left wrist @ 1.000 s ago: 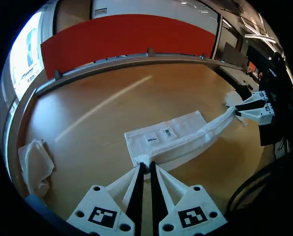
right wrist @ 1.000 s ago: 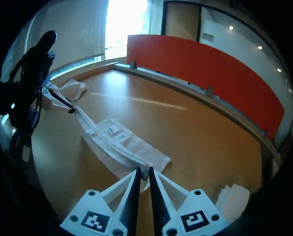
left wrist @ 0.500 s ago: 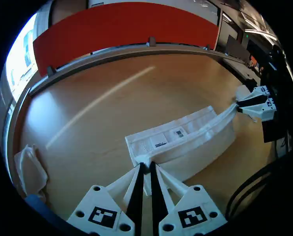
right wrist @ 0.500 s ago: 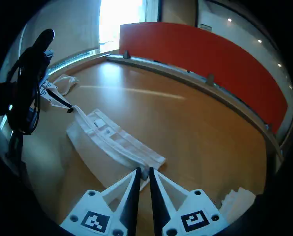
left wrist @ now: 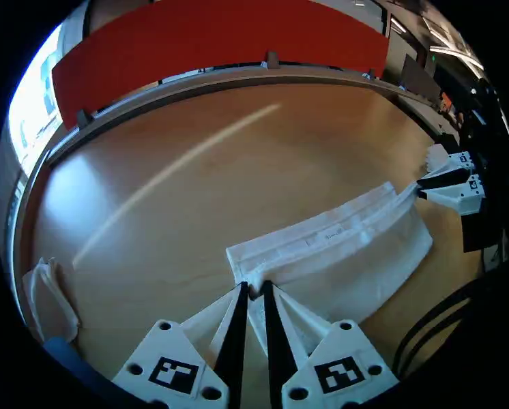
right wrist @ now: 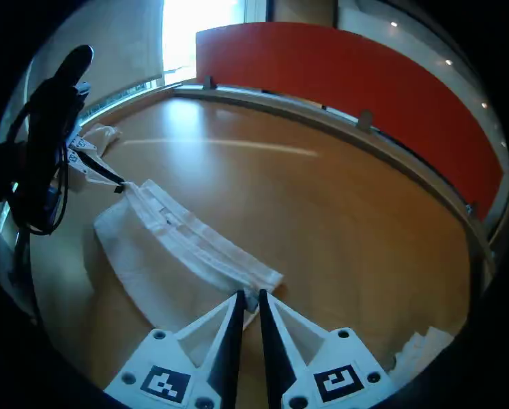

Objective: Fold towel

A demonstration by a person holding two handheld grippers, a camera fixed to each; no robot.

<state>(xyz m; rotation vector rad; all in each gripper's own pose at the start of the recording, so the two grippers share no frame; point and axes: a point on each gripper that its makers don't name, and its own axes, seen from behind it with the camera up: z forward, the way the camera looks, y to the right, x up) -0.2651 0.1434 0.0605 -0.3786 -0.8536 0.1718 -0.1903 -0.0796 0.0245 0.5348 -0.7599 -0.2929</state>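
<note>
A white towel (left wrist: 336, 255) lies stretched between both grippers on the wooden table (left wrist: 186, 184), its near part draped toward me and its far strip resting on the table. My left gripper (left wrist: 252, 294) is shut on one corner of the towel. My right gripper (right wrist: 250, 300) is shut on the opposite corner of the towel (right wrist: 166, 252). The right gripper (left wrist: 425, 187) also appears at the right of the left gripper view, pinching the towel's far end. In the right gripper view the left gripper (right wrist: 114, 184) and the dark hand holding it sit at the left.
A red partition (left wrist: 207, 41) stands behind the table's raised back edge (left wrist: 207, 78). A crumpled white cloth (left wrist: 46, 300) lies at the left table edge, and folded white cloth (right wrist: 425, 347) sits at the lower right. Black cables (left wrist: 439, 320) hang beside the table.
Both grippers carried the towel's held edge forward across the table. The towel's labels are now covered, and more cloth hangs on the near side than before.
</note>
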